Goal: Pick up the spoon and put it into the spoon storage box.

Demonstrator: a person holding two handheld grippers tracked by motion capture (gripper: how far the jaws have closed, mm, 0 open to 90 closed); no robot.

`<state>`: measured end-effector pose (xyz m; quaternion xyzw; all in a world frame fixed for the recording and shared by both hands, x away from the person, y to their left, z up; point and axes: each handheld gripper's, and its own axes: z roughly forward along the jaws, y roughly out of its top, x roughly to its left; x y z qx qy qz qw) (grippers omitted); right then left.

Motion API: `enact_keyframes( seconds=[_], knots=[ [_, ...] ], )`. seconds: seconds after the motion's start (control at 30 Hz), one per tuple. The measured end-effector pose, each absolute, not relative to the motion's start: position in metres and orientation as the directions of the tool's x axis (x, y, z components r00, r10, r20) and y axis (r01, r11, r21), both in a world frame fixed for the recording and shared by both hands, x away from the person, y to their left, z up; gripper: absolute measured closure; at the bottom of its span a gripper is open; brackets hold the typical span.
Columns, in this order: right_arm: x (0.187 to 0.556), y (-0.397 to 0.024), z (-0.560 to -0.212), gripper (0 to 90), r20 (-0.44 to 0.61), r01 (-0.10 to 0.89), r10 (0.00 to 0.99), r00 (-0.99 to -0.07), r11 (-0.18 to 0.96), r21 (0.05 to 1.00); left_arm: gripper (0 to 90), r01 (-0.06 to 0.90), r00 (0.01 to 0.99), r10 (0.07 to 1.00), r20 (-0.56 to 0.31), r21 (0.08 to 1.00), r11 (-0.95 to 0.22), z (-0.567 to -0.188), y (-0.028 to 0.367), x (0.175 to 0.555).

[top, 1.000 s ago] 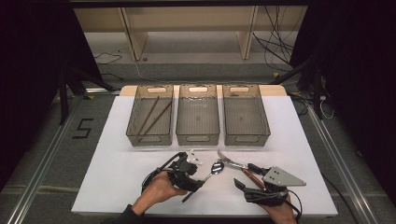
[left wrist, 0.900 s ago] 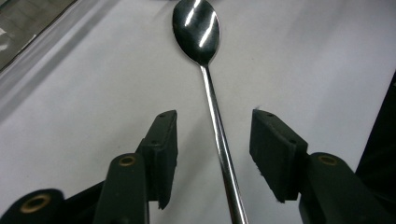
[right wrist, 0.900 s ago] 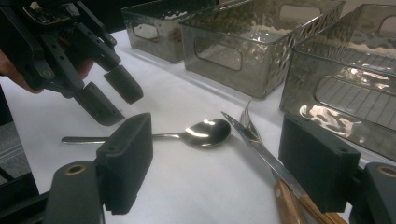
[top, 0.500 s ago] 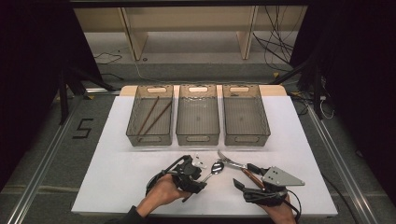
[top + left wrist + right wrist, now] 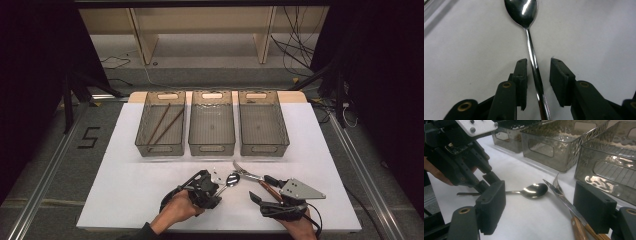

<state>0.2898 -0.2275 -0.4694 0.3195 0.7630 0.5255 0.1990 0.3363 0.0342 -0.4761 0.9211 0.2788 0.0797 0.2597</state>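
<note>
Straddling the spoon (image 5: 532,53), open left tool (image 5: 538,72)

High view downward, gripper views close, sharing spoon (image 5: 532,50)

The white-topped rectangular bench (image 5: 125,185) stands on a grey carpeted floor (image 5: 45,165). A black numeral "5" marking (image 5: 89,137) lies on the floor to the bench's left. Silver metal rails (image 5: 35,195) run along the floor on both sides of the bench. Beyond the far edge stands a pale wooden shelf unit (image 5: 200,22) with two upright panels. Loose black cables (image 5: 300,50) trail across the floor at right rear. Dark black curtains (image 5: 30,60) flank both sides. Lighting falls brightest on the bench top.
</note>
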Motion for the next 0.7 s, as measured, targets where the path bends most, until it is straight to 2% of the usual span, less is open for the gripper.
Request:
enact_keyframes(
  seconds=[0.3,0.7],
  knots=[
    [0.2899,-0.2271,-0.4695,26.8,0.032,0.279,0.697,-0.716,0.244,0.929,80.9,0.465,0.838,0.546,-0.003,0.53,-0.709,-0.4768,0.0348,0.3376],
    [0.2897,-0.2285,-0.4689,26.8,0.032,0.276,0.696,-0.717,0.242,0.93,83.7,0.45,0.838,0.545,0.025,0.532,-0.717,-0.4748,0.036,0.338]
  ],
)
